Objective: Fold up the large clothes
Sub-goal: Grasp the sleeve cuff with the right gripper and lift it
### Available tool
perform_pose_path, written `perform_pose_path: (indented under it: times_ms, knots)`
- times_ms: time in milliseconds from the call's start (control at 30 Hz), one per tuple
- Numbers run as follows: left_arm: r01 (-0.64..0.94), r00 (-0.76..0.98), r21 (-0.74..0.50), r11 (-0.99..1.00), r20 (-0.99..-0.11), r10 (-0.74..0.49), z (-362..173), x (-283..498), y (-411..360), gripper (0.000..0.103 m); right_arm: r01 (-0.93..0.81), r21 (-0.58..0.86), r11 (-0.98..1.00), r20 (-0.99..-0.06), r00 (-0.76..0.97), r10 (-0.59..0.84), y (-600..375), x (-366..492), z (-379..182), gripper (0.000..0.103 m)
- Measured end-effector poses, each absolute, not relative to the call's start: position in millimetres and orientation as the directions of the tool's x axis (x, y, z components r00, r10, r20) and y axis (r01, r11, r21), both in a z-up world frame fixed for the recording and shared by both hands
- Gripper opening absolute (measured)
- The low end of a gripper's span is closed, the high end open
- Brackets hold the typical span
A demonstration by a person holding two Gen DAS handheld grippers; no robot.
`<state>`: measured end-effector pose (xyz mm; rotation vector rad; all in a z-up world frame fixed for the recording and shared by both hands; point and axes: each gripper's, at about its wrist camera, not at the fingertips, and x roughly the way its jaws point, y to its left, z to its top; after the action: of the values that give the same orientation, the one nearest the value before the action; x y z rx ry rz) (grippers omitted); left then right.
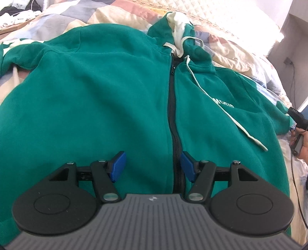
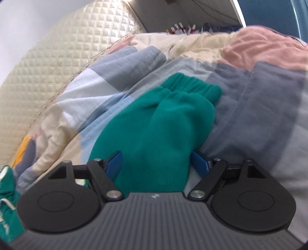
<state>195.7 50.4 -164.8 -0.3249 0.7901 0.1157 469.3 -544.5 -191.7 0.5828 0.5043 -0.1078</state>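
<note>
**Room and surroundings**

I am working over a bed. Its patchwork duvet [image 2: 107, 80] carries blocks of cream, grey-blue, pale blue and dusty pink, rumpled into ridges. In my right wrist view a cream quilted headboard [image 2: 48, 63] with a diamond stitch fills 9 to 11 o'clock, touching the duvet's edge. A pale wall [image 2: 28, 17] rises behind it. At 1 o'clock a blue panel [image 2: 269, 11] shows; I cannot tell what it is.

In my left wrist view, strong light washes out 1 o'clock. A grey wall [image 1: 288, 52] holds a socket [image 1: 288, 61] with a dark cable [image 1: 294, 84] hanging down. A heap of clothes [image 1: 19, 13] lies at 11 o'clock.
</note>
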Motion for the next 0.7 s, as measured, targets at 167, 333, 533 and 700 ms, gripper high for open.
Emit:
perform_pose_path:
  times_ms: [167,333,533,700]
  knots:
    - [-0.242,0.697,-0.244,0.939,-0.717,-0.007,-165.9,211.0,53.2,0.068,0.330,0.430,0.840,-0.489,0.868,-0.091,-549.7,492.2,-190.1,0.023]
    - [-0.194,0.681,-0.217,0.957,-0.732,-0.027,-165.5,224.6,55.3,0.068,0.355,0.343,0.869,-0.456,0.872,-0.176,-550.3,485.9,-172.0,0.009]
    - [-0.148,0.675,-0.171,0.974,-0.737,-0.027,-168.5,220.0,52.8,0.069,0.378,0.396,0.837,-0.382,0.896,-0.225,-564.8,459.4,-110.4,0.008]
    - [-0.164,0.704,-0.200,0.966,-0.709,-0.027,-152.3,204.6,62.9,0.069,0.276,0.333,0.902,-0.278,0.942,-0.185,-525.7,430.7,-26.0,0.008]
